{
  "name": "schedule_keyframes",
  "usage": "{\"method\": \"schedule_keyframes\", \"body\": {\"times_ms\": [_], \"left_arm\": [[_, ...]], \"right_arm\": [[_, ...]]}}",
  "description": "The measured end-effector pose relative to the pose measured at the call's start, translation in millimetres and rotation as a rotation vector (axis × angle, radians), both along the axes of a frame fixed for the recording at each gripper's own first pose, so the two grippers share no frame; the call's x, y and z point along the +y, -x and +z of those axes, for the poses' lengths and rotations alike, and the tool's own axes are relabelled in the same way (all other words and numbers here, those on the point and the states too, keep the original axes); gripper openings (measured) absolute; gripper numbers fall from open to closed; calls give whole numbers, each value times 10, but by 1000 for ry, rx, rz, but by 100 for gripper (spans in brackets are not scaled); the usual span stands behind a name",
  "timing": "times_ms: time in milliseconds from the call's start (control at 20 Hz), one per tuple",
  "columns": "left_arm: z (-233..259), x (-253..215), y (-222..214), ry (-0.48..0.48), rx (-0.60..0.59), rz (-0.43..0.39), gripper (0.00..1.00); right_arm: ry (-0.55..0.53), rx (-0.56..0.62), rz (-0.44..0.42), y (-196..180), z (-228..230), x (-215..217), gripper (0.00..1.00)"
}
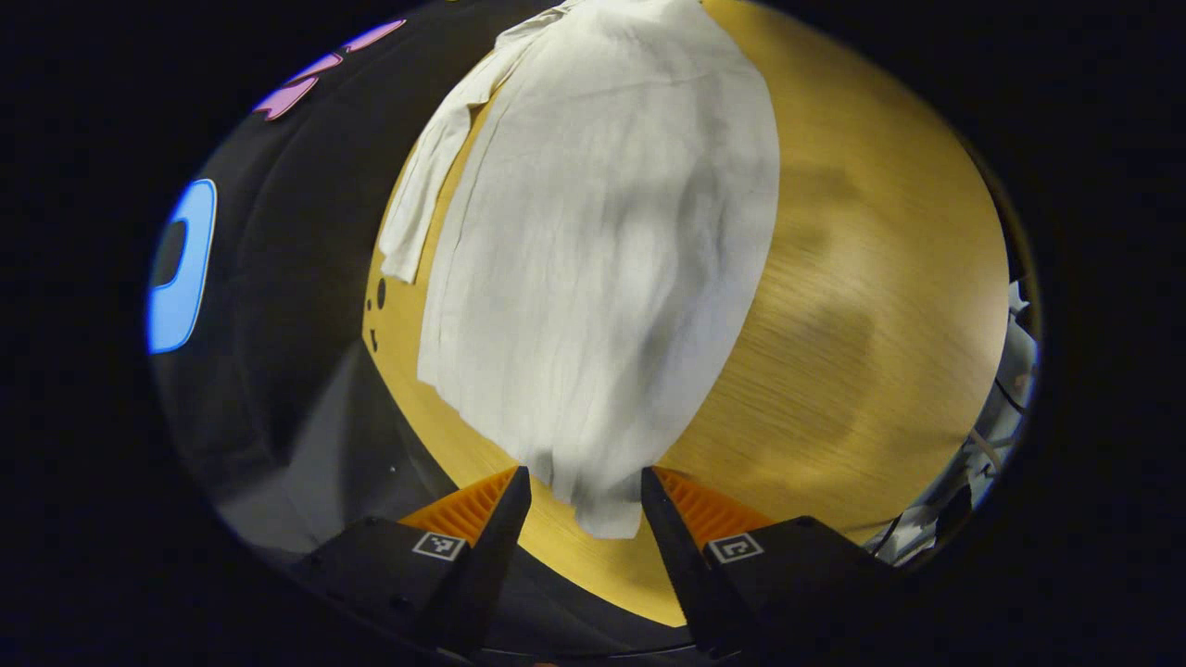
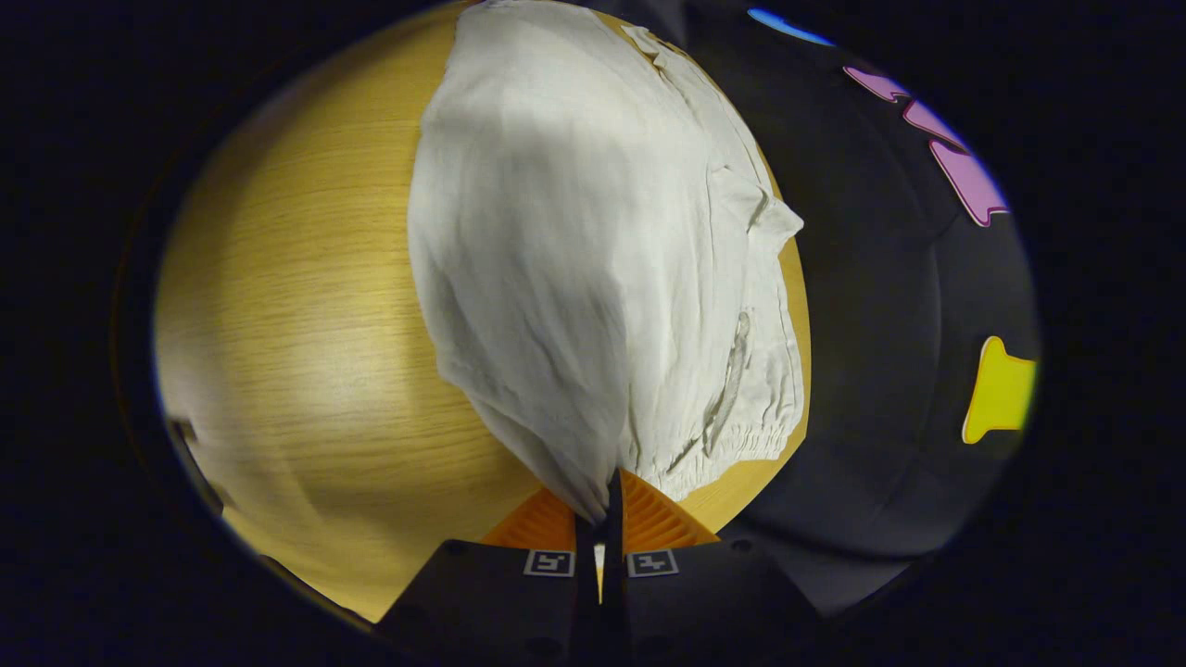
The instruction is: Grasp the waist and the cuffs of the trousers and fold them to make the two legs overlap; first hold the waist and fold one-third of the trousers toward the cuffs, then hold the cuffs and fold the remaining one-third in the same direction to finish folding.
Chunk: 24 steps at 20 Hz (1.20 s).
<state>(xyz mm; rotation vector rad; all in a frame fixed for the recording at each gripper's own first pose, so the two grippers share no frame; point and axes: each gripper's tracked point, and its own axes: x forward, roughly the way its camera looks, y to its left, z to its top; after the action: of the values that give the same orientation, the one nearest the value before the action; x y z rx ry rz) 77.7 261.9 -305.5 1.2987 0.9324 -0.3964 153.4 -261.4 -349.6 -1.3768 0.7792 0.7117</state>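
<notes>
In the left gripper view the left claw (image 1: 586, 500) stands wide, its fingers either side of the white trousers' (image 1: 593, 259) near end. The right claw (image 2: 600, 508) pinches the trousers' gathered edge. Beyond, they lie along the wooden desk (image 2: 296, 306).

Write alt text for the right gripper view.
The right gripper is shut on a pinch of the white trousers, by the gathered waist. The trousers stretch away from it across a wooden table, with the black booth wall to the right.
</notes>
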Motion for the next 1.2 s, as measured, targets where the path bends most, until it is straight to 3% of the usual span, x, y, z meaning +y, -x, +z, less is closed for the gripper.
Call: {"method": "schedule_keyframes", "body": {"times_ms": [50, 100, 250, 350, 450, 500, 550, 700, 900, 1000, 1200], "left_arm": [[-5, 13, 1, 13, 34, -7, 82], [-24, 38, 9, 25, 74, 0, 75], [-89, 19, 42, 70, 177, 31, 66], [-125, 3, 60, 83, 192, 54, 51], [-140, 63, 27, 50, 153, 77, 28], [-141, 57, 7, 40, 119, 82, 11], [-133, 73, 4, 25, 85, 94, 8], [-139, 78, 6, 28, -2, 138, 6], [-115, 30, -19, 67, -172, 255, 6], [-99, 21, -58, 65, -190, 250, 5], [129, -29, -129, 52, -278, 220, 6]], "right_arm": [[2, -2, 5, 0, 1, 4, 6], [6, -5, 12, 1, 2, 0, 6], [22, -17, 33, 1, 6, 3, 6], [23, -19, 38, 11, 8, 3, 6], [21, -23, 35, 15, 6, -6, 6], [20, -25, 35, 10, 7, -8, 6], [19, -26, 36, 1, 7, -15, 6], [21, -33, 39, 1, 5, -19, 6], [50, -65, 75, -3, 13, -34, 6], [82, -83, 104, -11, 25, -59, 6], [92, -140, 61, -50, 148, -64, 5]]}}
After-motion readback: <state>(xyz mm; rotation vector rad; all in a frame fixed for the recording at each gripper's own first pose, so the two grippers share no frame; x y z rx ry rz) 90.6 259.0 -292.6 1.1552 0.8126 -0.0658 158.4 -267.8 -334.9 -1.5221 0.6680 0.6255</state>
